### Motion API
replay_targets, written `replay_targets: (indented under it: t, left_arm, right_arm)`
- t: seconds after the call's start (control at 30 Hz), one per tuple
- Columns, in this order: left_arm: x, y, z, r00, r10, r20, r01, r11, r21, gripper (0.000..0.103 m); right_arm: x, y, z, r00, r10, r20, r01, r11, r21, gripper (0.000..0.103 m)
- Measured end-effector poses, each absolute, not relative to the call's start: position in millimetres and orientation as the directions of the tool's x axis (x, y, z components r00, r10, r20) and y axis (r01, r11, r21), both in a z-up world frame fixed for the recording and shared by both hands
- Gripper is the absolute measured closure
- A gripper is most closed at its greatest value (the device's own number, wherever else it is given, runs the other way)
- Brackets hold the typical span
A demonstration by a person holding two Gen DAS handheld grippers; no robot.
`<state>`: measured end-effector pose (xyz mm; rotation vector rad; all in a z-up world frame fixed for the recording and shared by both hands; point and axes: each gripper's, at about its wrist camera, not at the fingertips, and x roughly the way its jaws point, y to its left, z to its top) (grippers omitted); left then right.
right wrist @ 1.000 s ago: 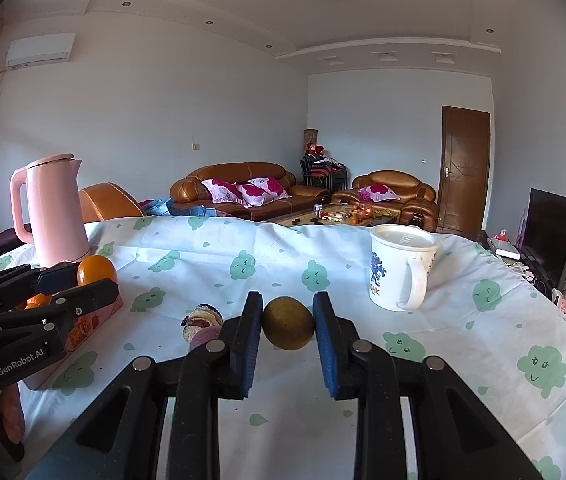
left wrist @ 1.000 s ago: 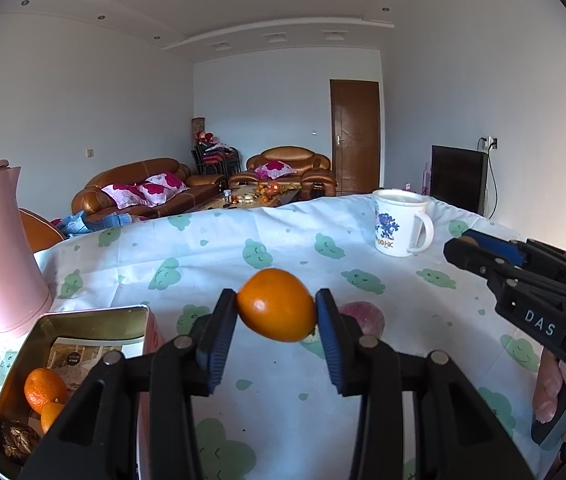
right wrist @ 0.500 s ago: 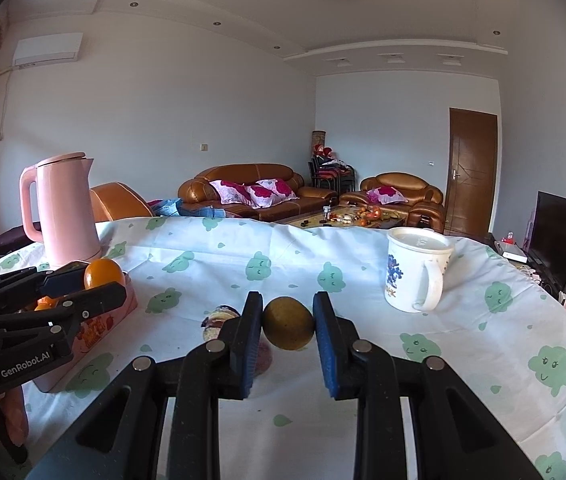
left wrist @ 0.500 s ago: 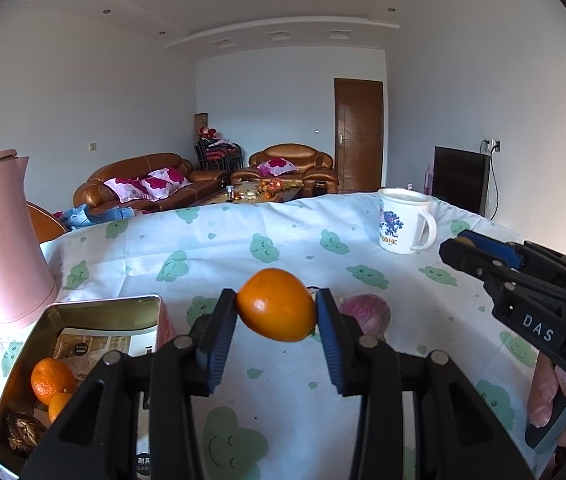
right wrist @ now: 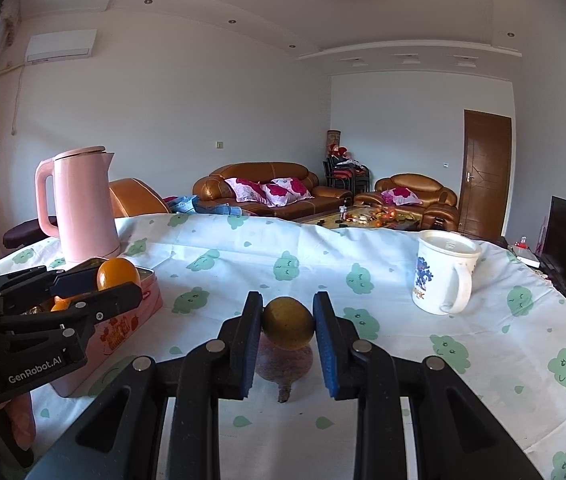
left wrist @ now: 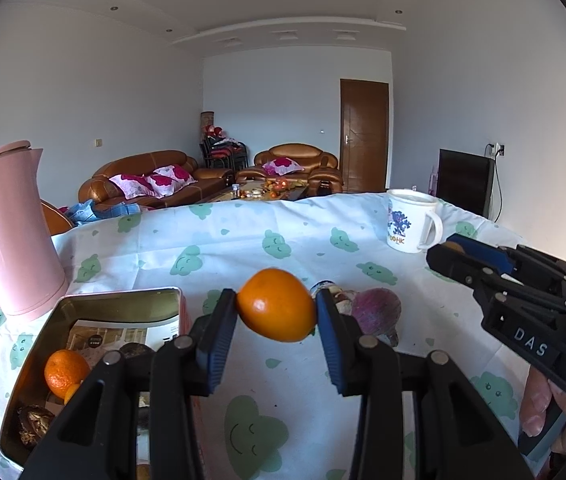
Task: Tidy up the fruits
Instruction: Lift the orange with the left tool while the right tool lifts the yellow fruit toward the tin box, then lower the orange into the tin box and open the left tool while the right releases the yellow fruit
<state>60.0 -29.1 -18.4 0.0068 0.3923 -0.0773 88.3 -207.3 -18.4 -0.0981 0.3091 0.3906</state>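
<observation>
My left gripper (left wrist: pixel 277 314) is shut on an orange (left wrist: pixel 275 310), held above the table just right of an open pink tin (left wrist: pixel 123 300). The tin holds a mandarin (left wrist: pixel 66 372), a dark wrinkled fruit (left wrist: pixel 35 424) and a leaflet. My right gripper (right wrist: pixel 287 324) is shut on a yellow-brown round fruit (right wrist: pixel 288 322), raised over a purple fruit (right wrist: pixel 283 366) that lies on the cloth. That purple fruit (left wrist: pixel 377 312) shows in the left wrist view too, beside a small dark-and-white object (left wrist: pixel 337 294). In the right wrist view the left gripper (right wrist: pixel 95 292) with the orange (right wrist: pixel 118 273) is over the tin (right wrist: pixel 123 324).
A pink kettle (left wrist: pixel 11 232) stands behind the tin at the left. A white mug (left wrist: pixel 411 222) with a blue print sits at the far right of the table. A cloud-patterned cloth (right wrist: pixel 323 264) covers the table. Sofas and a door lie beyond.
Both views have swung so the tin, kettle and mug sit further right in frame. The purple fruit now lies directly under the right gripper. Both grips are unchanged.
</observation>
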Motion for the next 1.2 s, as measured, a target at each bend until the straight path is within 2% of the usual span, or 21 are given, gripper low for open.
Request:
replay_targets:
  t: [1.2]
  left_arm:
    - [37.7,26.5,-20.0,0.921,0.0,-0.39,-0.013,0.999,-0.031,0.061]
  right_arm:
    - [76.8,-132.7,-20.8,0.812,0.467,-0.349,-0.52,0.851,-0.073,0.075]
